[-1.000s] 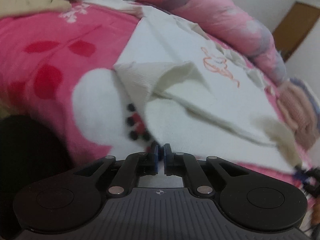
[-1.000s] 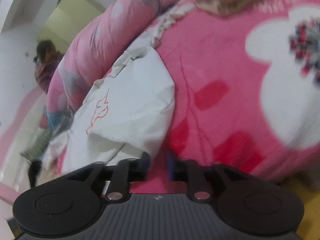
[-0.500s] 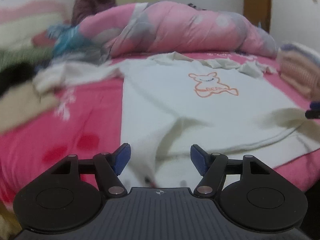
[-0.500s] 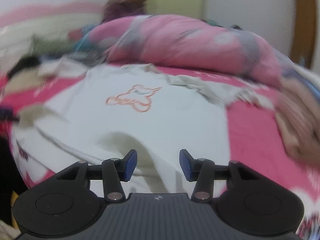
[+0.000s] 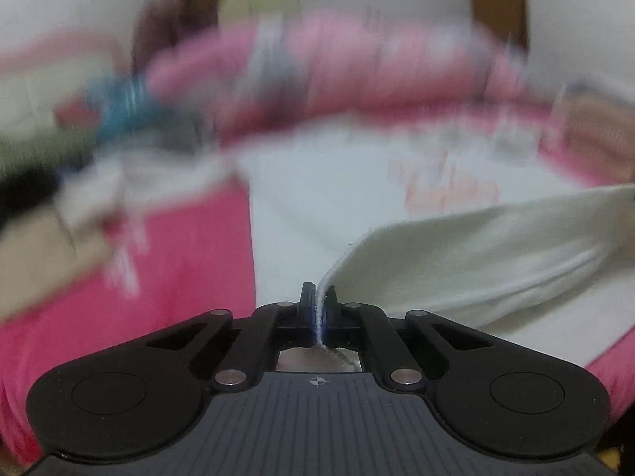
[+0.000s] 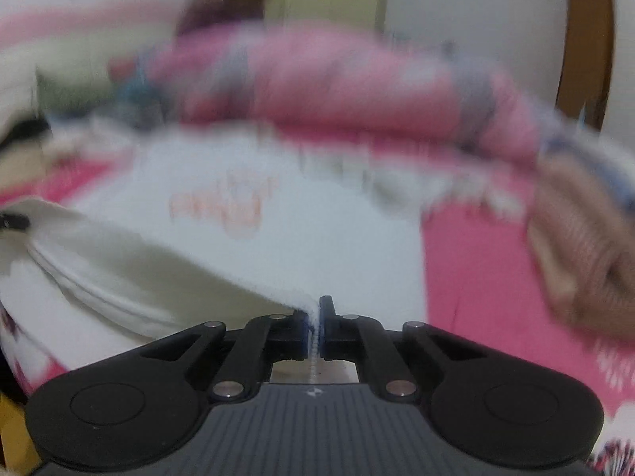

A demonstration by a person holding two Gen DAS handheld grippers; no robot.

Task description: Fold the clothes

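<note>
Pink blanket [image 5: 190,261] covers the bed, w/ white patches near the lower edge in R wrist view; bg heavily motion-blurred in both views. Rolled pink quilt [image 6: 357,79] lies across the far side of the bed, behind the garment. Blurred pile of other clothes [image 5: 59,214] at far left in L wrist view; brownish knit item [image 6: 583,246] on the blanket at right in R wrist view.

White shirt [image 5: 325,182] lies spread flat on the blanket, mid-bed, orange outline print [image 6: 230,202] facing up (detail unreadable, blur). Near hem [image 5: 476,261] is lifted off the bed and runs as a cream band betw. the two grippers, underside showing, double-stitched edge visible.

L gripper [image 5: 317,309]: jaws closed tight on the hem's left corner, fabric edge pinched betw. blue pads, strip of cloth showing through behind them.

R gripper [image 6: 314,325]: jaws likewise closed on the hem's right corner, thin white edge clamped betw. pads.

Far wall: brown door [image 6: 587,47] at right, blurred dark figure [image 5: 186,12] upper left.
</note>
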